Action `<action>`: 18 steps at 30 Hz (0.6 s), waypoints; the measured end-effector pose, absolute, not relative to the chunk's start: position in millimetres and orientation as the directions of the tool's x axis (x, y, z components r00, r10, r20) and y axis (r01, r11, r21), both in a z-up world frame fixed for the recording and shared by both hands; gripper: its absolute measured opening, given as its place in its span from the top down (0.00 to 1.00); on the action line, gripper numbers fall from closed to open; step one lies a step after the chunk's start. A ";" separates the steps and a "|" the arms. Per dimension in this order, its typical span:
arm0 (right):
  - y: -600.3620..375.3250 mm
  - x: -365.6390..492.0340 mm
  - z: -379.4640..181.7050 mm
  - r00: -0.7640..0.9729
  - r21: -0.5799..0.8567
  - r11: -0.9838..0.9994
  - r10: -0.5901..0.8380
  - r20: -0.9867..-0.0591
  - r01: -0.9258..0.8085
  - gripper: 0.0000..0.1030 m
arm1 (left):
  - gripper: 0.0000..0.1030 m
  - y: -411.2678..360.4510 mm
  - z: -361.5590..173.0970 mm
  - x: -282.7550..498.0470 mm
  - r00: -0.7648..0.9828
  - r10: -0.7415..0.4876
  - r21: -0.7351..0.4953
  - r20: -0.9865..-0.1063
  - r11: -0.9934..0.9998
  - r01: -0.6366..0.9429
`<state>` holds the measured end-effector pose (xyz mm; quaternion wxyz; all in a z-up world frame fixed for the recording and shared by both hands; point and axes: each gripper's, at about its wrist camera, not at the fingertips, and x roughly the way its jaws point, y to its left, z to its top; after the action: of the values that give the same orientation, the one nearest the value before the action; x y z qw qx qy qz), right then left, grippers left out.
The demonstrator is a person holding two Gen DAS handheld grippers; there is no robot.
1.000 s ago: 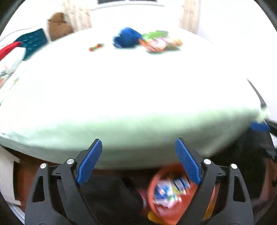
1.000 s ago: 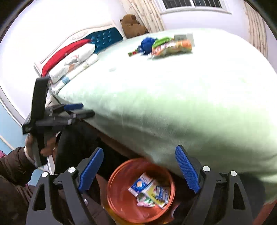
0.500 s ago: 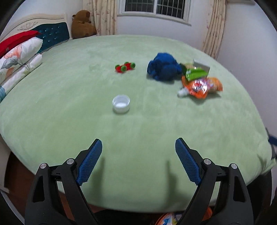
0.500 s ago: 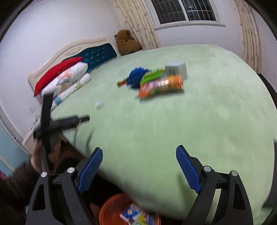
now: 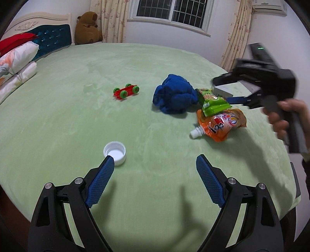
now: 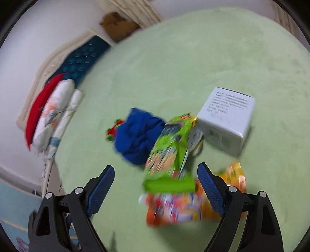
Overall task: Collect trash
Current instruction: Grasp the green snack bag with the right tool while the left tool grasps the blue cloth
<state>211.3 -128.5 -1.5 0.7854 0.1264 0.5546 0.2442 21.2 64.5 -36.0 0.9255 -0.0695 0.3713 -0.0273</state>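
Left wrist view, gripper: the left gripper [image 5: 154, 166] hangs over the near part of the green bed cover [image 5: 77, 108], jaws spread wide with nothing between them.
Left wrist view, trash: a white bottle cap [image 5: 114, 150] lies just beyond the left fingertip; an orange drink pouch [image 5: 222, 124] and a green snack bag [image 5: 214, 101] lie far right, beside a blue cloth [image 5: 175, 96].
Left wrist view, only here: a red toy car [image 5: 126, 91], a window [image 5: 172, 10], and a hand [image 5: 286, 118] holding the right gripper [image 5: 230, 92] above the bags.
Right wrist view, gripper: jaws released, empty, over the orange pouch and green bag.
Right wrist view, only here: the white box [image 6: 226, 118] in full, with printed text, far right of the bags.
Right wrist view, blur: the near trash is smeared.
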 end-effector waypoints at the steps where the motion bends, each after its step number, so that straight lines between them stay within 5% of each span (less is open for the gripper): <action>1: -124.5 218.6 -9.7 0.244 0.452 0.862 0.501 -0.831 -0.229 0.17 | 0.18 64.9 -35.2 23.9 0.723 -0.106 -0.151 -0.682 0.988 0.002; 4: -117.5 230.2 -26.1 0.198 0.432 0.874 0.474 -0.858 -0.220 0.18 | 0.18 64.2 -34.8 29.4 0.721 -0.126 -0.164 -0.681 0.986 0.017; 7: -118.7 233.0 -31.8 0.182 0.456 0.862 0.496 -0.849 -0.222 0.49 | 0.18 61.8 -35.3 36.9 0.717 -0.134 -0.166 -0.685 0.986 0.025; 18: -148.0 177.4 18.8 0.337 0.537 0.762 0.645 -0.686 -0.362 0.52 | 0.18 48.1 -24.8 77.6 0.698 -0.098 -0.115 -0.709 0.993 0.023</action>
<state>177.4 -148.0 18.8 0.8046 0.1460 0.4831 0.3129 77.6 48.1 -24.8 0.9201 -0.0487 0.3871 -0.0330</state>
